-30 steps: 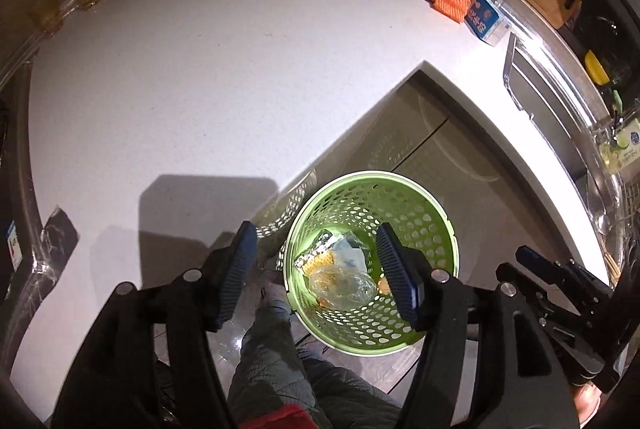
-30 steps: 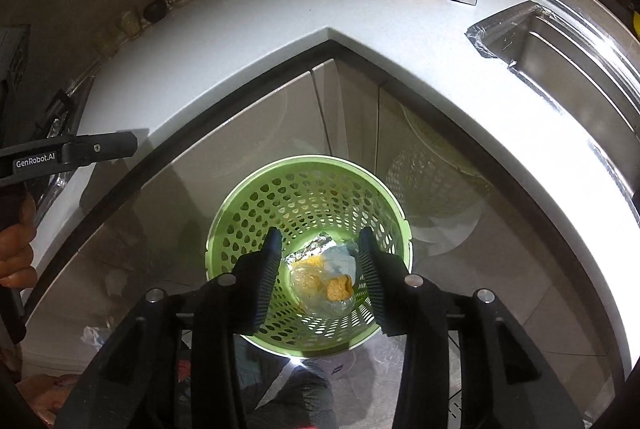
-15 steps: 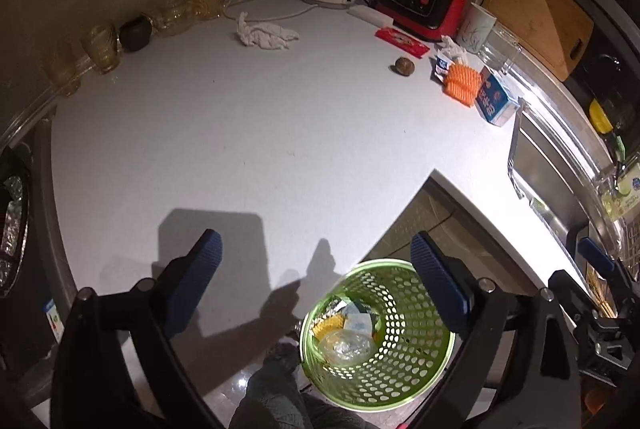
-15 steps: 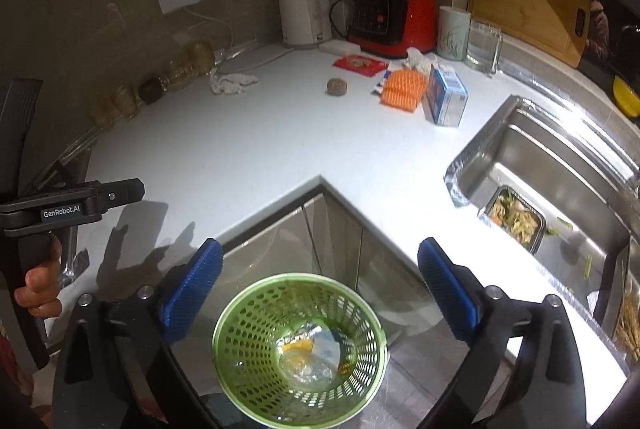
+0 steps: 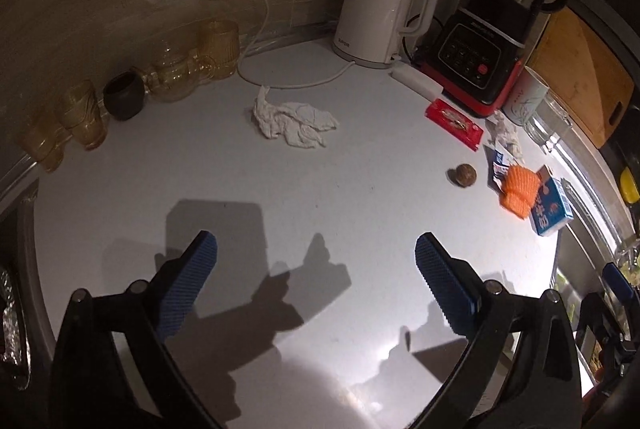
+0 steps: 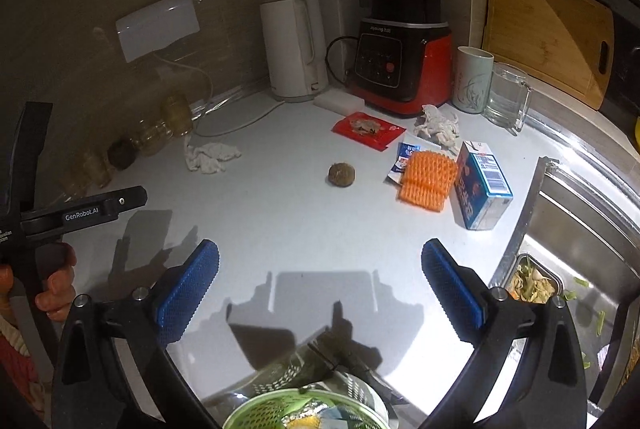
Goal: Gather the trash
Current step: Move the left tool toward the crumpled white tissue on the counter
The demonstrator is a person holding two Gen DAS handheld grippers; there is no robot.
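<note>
Both grippers, left gripper (image 5: 316, 269) and right gripper (image 6: 320, 277), have risen from the green basket (image 6: 280, 415), jaws now spread empty; crumpled tissue (image 5: 294, 123) lies ahead, next pickup likely.

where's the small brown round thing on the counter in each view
Left wrist: the small brown round ball lies right of centre on the white counter, left of the orange mesh sleeve.
Right wrist: it lies near centre, again left of the sleeve.
Shared landmark: the red-based blender behind it.
</note>
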